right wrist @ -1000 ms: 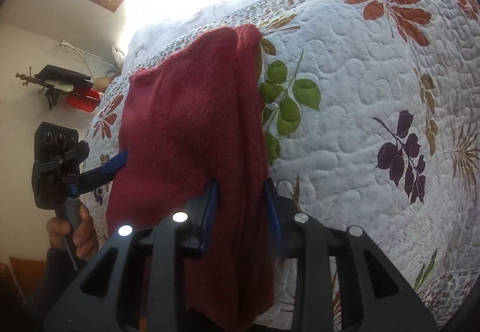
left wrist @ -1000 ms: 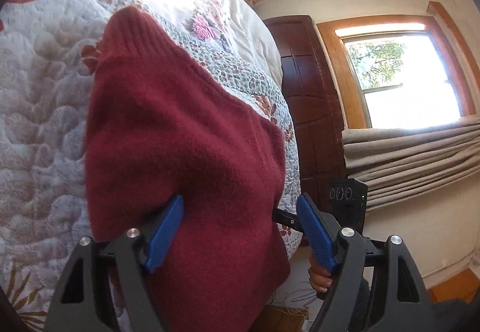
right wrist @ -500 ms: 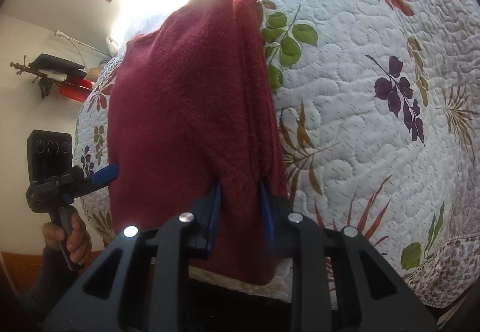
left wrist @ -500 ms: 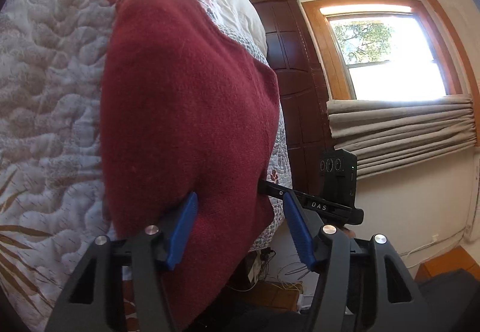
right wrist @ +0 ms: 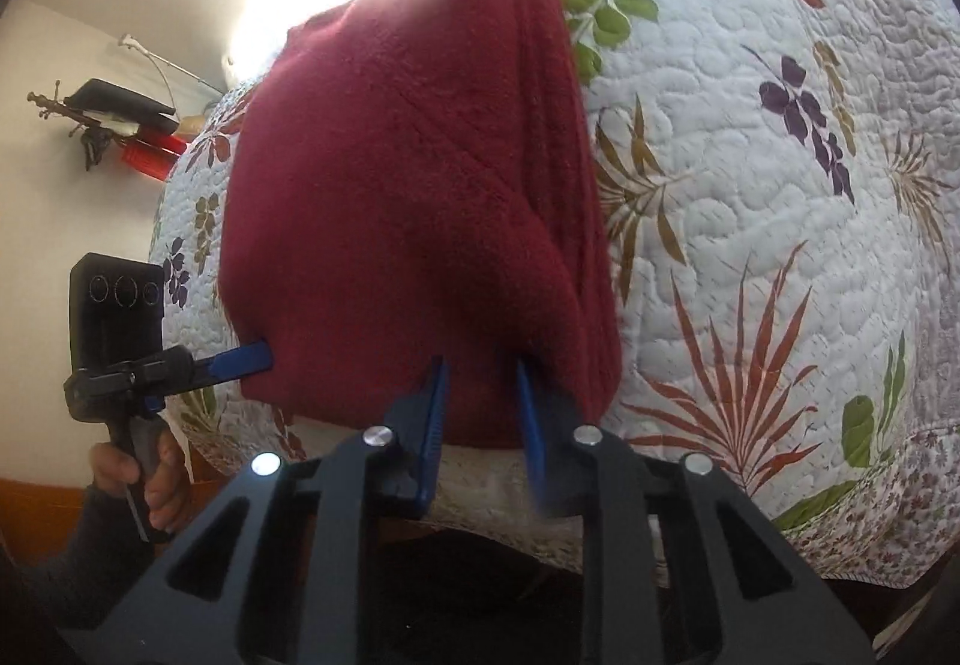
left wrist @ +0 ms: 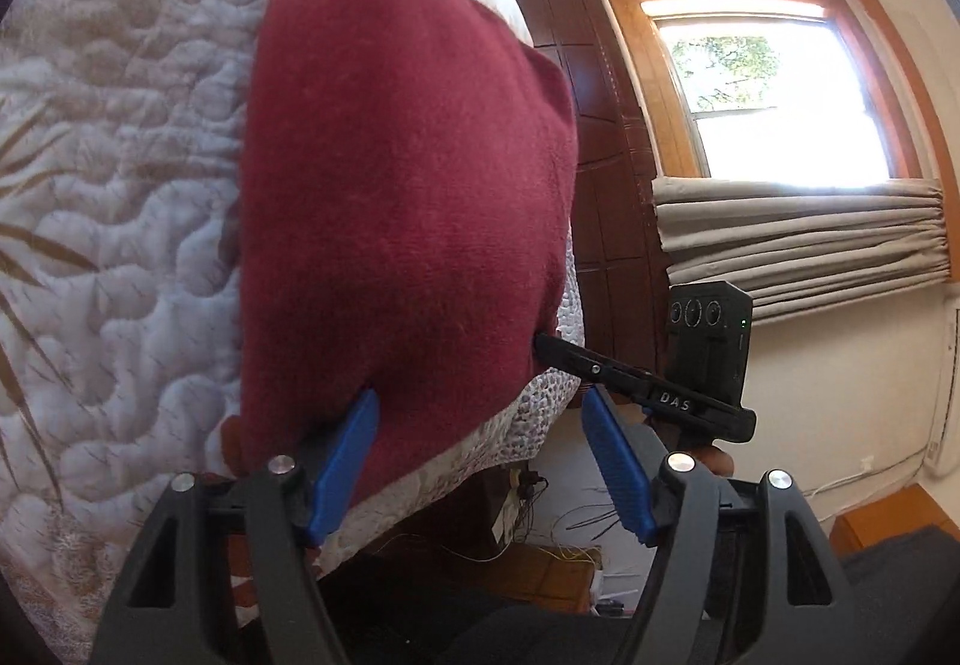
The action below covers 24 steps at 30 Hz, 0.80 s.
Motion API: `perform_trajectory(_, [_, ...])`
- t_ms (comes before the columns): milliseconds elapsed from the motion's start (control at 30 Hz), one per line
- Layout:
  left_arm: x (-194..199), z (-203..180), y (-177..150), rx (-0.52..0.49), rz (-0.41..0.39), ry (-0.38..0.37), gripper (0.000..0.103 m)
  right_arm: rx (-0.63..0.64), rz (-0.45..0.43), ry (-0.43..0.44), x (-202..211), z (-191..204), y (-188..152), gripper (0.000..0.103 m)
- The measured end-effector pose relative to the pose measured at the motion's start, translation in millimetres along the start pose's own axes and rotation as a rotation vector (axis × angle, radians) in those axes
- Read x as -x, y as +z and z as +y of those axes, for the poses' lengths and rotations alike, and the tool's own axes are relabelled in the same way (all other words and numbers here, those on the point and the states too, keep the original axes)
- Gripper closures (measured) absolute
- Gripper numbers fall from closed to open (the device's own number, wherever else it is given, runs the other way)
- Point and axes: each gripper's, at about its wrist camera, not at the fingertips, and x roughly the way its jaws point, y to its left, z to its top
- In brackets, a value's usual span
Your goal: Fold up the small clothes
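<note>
Both wrist views face the sweater (left wrist: 396,197) closely, from opposite corners.

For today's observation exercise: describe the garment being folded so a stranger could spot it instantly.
Find the bed's white floral quilt. Near its edge lies the dark red knitted sweater, the only plain, unpatterned fabric there.

sweater's (right wrist: 390,197) far end lost in glare, right gripper (right wrist: 480,395) tips buried in fabric

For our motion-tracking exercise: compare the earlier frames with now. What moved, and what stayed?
Both grippers carried the maroon sweater farther onto the floral quilt. The left gripper stays open; the right gripper stays clamped on the hem, its jaws narrower.
</note>
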Motion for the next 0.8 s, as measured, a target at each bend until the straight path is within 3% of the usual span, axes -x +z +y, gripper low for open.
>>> perform_trajectory(133, [14, -12, -10, 0.007, -0.04, 0.044, 0.03, 0.005, -0.033, 0.05, 16, 1, -1, 0.077])
perform_trajectory(233, [41, -43, -31, -0.01, -0.128, 0.133, 0.014, 0.068, -0.074, 0.017, 43, 16, -14, 0.056])
perform_trajectory(300, [55, -77, -50, -0.075, -0.167, 0.267, 0.011, 0.12, -0.123, -0.074, 63, 30, -29, 0.029])
perform_trajectory(400, [70, -133, -84, -0.197, -0.277, 0.515, 0.01, 0.174, -0.218, -0.263, 90, 50, -56, 0.013])
perform_trajectory(500, [85, -183, -121, -0.276, -0.446, 0.67, 0.01, 0.179, -0.39, -0.41, 122, 66, -85, 0.007])
perform_trajectory(567, [89, -212, -139, -0.318, -0.493, 0.754, 0.01, 0.176, -0.463, -0.4, 145, 71, -104, 0.007])
perform_trajectory(700, [96, -260, -168, -0.339, -0.474, 0.799, 0.01, 0.239, -0.512, -0.305, 195, 85, -139, 0.007])
perform_trajectory(800, [107, -288, -193, -0.276, -0.474, 0.774, 0.01, 0.281, -0.556, -0.345, 236, 105, -164, 0.004])
